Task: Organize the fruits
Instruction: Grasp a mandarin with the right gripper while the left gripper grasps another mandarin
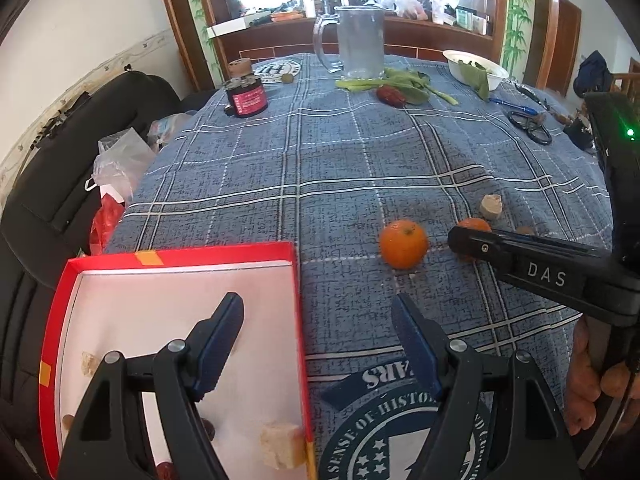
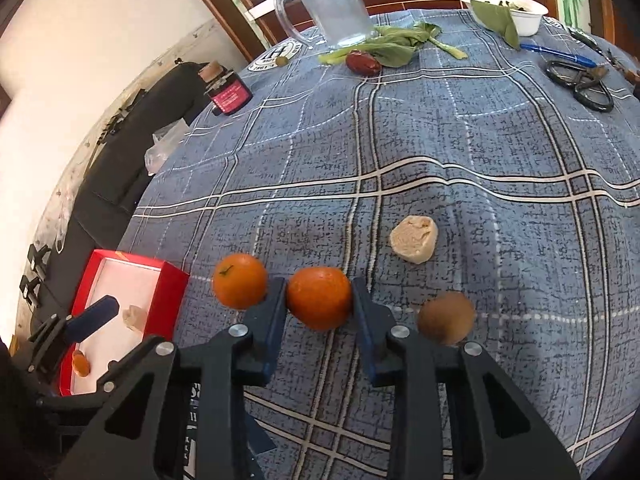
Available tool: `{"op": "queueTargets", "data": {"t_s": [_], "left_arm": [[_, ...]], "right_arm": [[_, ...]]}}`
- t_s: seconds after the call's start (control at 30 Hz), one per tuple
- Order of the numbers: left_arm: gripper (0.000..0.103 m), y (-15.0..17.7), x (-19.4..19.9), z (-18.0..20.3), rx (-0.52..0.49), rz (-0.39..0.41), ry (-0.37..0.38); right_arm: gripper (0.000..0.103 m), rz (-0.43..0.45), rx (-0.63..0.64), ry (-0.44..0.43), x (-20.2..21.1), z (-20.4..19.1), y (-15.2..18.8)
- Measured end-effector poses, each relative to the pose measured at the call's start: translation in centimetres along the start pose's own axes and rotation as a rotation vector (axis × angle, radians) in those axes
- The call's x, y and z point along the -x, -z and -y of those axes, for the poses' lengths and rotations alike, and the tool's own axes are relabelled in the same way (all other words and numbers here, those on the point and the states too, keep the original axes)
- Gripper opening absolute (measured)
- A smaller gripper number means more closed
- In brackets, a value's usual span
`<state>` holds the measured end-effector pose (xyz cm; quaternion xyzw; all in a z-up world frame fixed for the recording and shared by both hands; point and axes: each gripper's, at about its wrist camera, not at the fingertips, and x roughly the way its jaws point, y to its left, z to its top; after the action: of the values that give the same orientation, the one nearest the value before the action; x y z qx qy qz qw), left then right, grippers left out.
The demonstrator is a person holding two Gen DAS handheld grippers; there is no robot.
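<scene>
Big checked cloth (image 2: 440,152) covers the table, with plenty of bare room in the middle and clutter only at the far end: jug (image 2: 332,4), greens (image 2: 394,46), bowl (image 2: 516,16), scissors (image 2: 580,80). At the near left edge sits the red box (image 1: 176,258), open, with a few bits already lying on its pale floor. The left gripper (image 1: 320,344) hangs over the box's right wall, jaws wide apart, holding nothing. Over to the right gripper (image 2: 320,300): its pads sit on either side of one orange (image 2: 320,298), at its widest part, closed on it or very nearly. That fruit looks firm, round and light, with a smooth skin, so I'd say a grip across the middle is best, or it may roll out. A second orange (image 2: 240,280) sits just beside the left pad, close enough to get nudged. A brown kiwi (image 2: 446,318) lies to the right and a pale lump (image 2: 414,238) beyond. The path left to the box looks open apart from that second orange; the box wall needs clearing.
</scene>
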<state>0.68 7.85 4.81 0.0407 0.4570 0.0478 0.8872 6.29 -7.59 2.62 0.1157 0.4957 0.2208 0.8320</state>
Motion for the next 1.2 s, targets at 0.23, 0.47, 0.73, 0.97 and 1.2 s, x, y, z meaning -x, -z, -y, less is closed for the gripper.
{"op": "queueTargets", "data": {"t_s": [0.23,0.47,0.73,0.97,1.2], "left_arm": [[0.076,-2.0,-1.3,2.6,-0.060,-0.001,0.020],[0.075,-3.5,-4.2,4.2,-0.095,-0.043,0.006],[0.035,-3.1,-5.2,4.7,-0.084,-0.072,0.068],[0.034,-3.2,-3.6,4.6,-0.060,-0.019,0.084],[0.034,-2.3,0.4,3.5,-0.036,0.075,0.079]], "right_arm": [[0.034,0.136,-0.114,-0.019,3.5,2.3,-1.0],[0.034,0.153,-0.193,-0.023,3.9,3.8,-1.2],[0.034,0.155,-0.186,-0.038,3.9,3.2,-1.2],[0.034,0.172,-0.158,-0.034,4.3,2.6,-1.1],[0.034,0.207,-0.114,-0.018,5.2,1.6,-0.7]]}}
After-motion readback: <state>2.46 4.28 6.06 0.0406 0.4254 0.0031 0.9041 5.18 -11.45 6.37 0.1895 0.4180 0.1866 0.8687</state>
